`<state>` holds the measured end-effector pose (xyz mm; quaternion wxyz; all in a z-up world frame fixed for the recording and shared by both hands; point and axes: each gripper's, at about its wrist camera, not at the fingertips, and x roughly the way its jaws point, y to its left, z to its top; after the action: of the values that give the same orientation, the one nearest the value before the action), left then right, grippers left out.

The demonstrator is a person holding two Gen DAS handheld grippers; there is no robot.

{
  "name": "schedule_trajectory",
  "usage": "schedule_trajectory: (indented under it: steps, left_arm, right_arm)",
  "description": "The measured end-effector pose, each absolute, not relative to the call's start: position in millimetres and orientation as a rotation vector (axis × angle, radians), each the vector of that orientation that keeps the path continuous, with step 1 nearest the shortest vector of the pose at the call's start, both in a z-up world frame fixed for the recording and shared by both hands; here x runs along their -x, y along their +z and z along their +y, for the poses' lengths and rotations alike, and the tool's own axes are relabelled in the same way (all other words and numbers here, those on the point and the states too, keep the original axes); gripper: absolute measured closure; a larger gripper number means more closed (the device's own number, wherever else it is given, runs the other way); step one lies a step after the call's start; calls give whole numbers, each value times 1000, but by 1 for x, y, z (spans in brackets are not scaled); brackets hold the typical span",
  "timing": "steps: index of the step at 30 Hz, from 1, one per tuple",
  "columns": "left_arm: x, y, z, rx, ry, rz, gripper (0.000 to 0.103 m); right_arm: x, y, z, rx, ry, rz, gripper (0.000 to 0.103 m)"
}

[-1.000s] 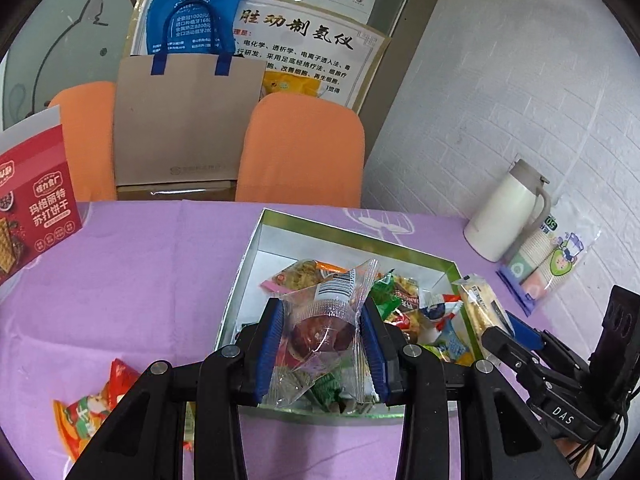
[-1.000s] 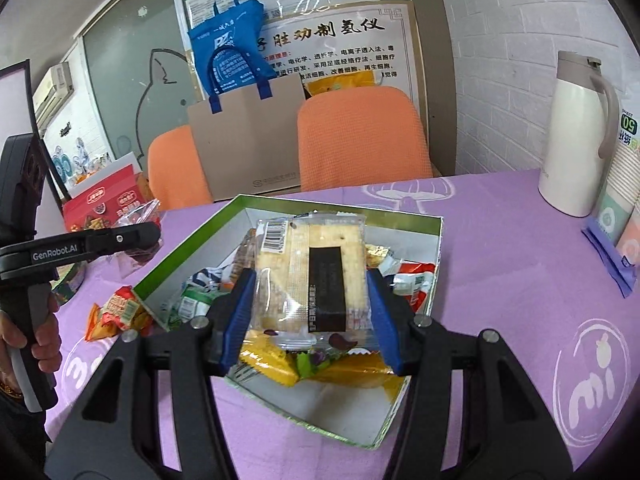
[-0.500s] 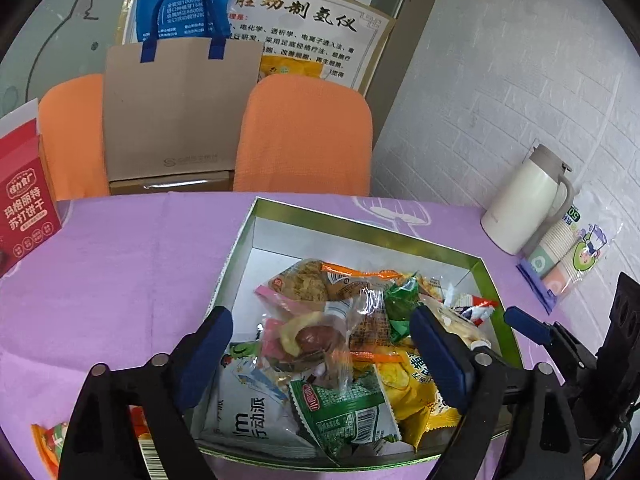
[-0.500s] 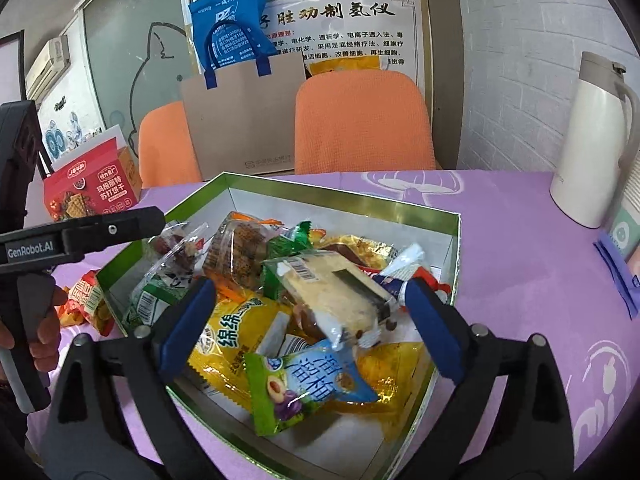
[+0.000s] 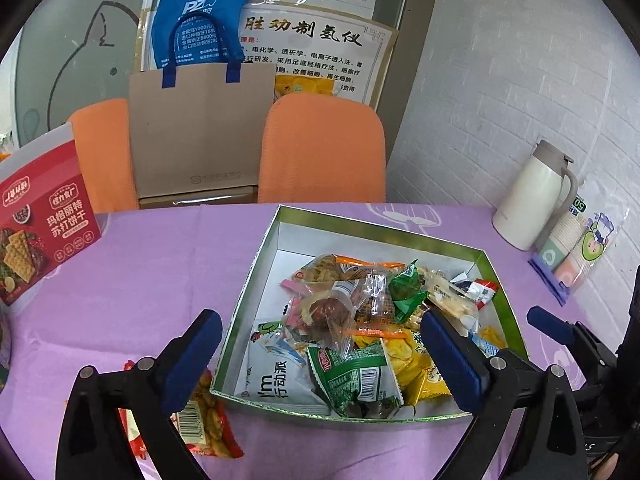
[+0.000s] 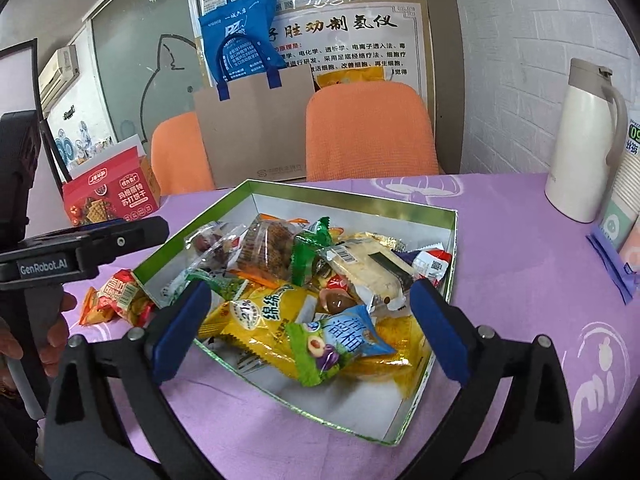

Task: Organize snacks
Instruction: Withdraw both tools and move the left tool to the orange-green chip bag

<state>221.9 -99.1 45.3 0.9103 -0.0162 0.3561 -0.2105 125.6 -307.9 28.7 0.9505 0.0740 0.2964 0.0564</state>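
Both grippers spread wide, holding nothing.
We see left gripper point(image 5: 320, 354) and right gripper point(image 6: 310, 316) above the green-rimmed cardboard box point(image 6: 352, 200) of wrapped snacks point(image 6: 280, 320).

The pile of snacks point(image 6: 304, 292) in the green box point(image 5: 256, 264) hides the packets at the bottom, and the small print on most wrappers is too tiny to read. The red cracker box point(image 5: 36, 232) is cut off at the left edge of the left view. The left gripper's finger point(image 5: 188, 360) covers part of the orange packet point(image 5: 204, 420) on the purple cloth point(image 5: 160, 260). The paper cups point(image 6: 628, 200) run off the right edge.
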Motion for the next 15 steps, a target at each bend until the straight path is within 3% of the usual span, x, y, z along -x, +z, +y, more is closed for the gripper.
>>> schedule_trajectory:
  steps: [15]
  left_arm:
    - [-148, 67, -52, 47, -386, 656, 2]
  right_arm:
    - [-84, 32, -257, -146, 234, 612, 2]
